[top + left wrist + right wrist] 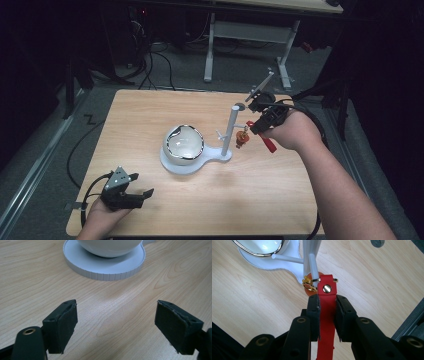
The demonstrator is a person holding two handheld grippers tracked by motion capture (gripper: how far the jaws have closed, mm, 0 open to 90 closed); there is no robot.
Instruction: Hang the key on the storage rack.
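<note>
Fingers of right gripper clenched on red strap, brass stud visible near strap end. Gold ring at strap tip hooked over white peg of stand; small orange-and-gold charm hanging just beside peg. Right gripper at 2 o'clock on counter, held by right hand, loose end of strap pointing toward 5 o'clock from hand.

Fingers of left gripper released, wide gap, bare wood between, nothing held. Left gripper at 7 o'clock on counter, resting low over surface, in left hand, well apart from stand.

White bowl with metallic rim seated on round base plate near counter centre; upright post rising at 3 o'clock of bowl, joined to same base. Ribbed base edge seen at 12 o'clock in left gripper view
</note>
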